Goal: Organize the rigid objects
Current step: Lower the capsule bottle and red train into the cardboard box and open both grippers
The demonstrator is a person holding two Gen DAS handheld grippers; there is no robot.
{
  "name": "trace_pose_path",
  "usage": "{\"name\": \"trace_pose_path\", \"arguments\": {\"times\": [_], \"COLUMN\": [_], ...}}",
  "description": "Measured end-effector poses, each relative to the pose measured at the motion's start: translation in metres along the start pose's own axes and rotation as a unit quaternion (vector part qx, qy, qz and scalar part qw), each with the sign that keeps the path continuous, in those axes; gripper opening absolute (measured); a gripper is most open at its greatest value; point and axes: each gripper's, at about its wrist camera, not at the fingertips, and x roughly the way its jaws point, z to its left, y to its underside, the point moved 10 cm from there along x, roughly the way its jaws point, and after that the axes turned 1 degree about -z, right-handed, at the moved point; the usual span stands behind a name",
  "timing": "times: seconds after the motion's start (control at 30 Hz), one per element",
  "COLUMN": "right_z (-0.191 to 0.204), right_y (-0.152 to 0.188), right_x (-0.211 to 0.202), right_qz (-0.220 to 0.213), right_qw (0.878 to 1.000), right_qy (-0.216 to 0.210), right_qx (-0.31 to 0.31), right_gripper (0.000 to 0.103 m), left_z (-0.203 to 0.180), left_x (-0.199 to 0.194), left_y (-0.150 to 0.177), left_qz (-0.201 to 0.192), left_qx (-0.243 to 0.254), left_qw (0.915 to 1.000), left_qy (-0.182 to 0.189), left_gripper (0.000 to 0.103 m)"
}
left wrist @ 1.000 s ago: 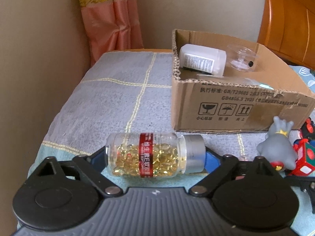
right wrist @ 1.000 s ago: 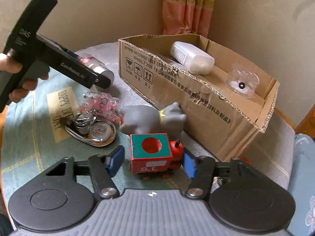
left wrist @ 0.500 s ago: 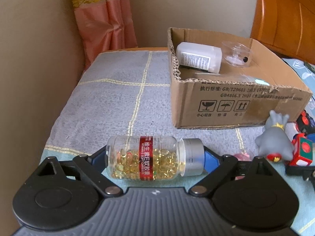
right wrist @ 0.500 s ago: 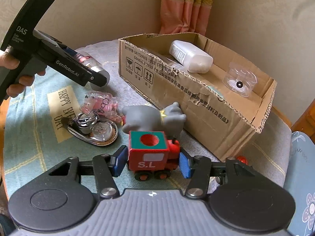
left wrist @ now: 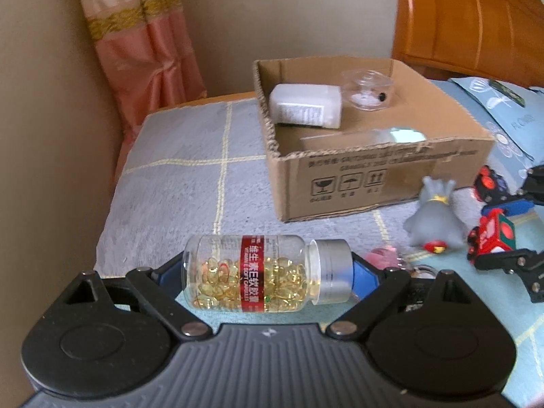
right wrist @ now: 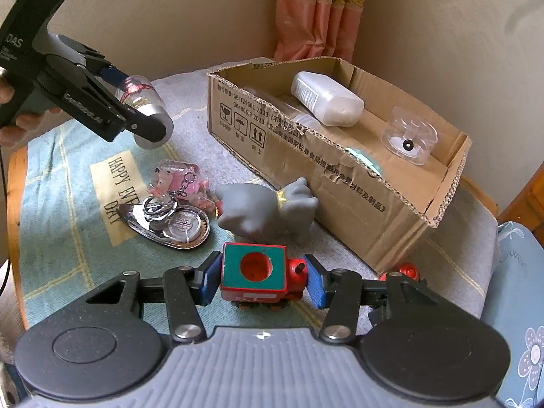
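Observation:
My left gripper (left wrist: 268, 272) is shut on a clear capsule bottle (left wrist: 258, 273) with a red label and silver cap, held lying sideways above the cloth, in front of the cardboard box (left wrist: 374, 176). It also shows in the right wrist view (right wrist: 142, 102). My right gripper (right wrist: 260, 280) is shut on a red and green toy train (right wrist: 258, 277), close to the grey toy figure (right wrist: 265, 210) and the box (right wrist: 306, 142). The box holds a white bottle (right wrist: 326, 98) and a clear round case (right wrist: 409, 136).
A pink keychain (right wrist: 180, 176) and a shiny oval tin (right wrist: 173, 224) lie on the cloth left of the grey figure. A red toy car (left wrist: 489, 183) lies right of the box. A wall and curtain (left wrist: 142, 51) stand behind. A wooden headboard (left wrist: 476, 20) is at the right.
My left gripper has risen and pulled back with the capsule bottle, so the box now looks lower and farther. My right gripper has closed on the toy train and lifted it slightly.

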Motion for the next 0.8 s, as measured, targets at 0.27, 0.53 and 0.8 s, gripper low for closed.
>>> {"name": "trace_pose_path", "arguments": {"times": [0.27,0.53,0.8], "right_z": [-0.009,-0.046,-0.092], "right_y": [-0.021,-0.069,-0.096], "right_x": [-0.029,-0.054,-0.04], "right_qz": [-0.025,-0.072,-0.066], "right_qw": [1.0,0.997,0.994], "right_qy": [-0.008,0.02,0.069], "right_qx": [0.012,0.02,0.046], "right_gripper": [0.056,0.056,0.059], "left_z": [-0.013,-0.032,-0.053], "left_x": [-0.024,-0.038,-0.023], "left_y": [-0.02,-0.061,-0.112], "left_qz": [-0.012,-0.047,-0.07], "left_qx": [0.027,0.051,0.071], "left_qw": [0.9993,0.9965,0.9937], "left_qy": [0.024,0.046,0.051], "left_gripper": [0.093,0.093,0.093]}}
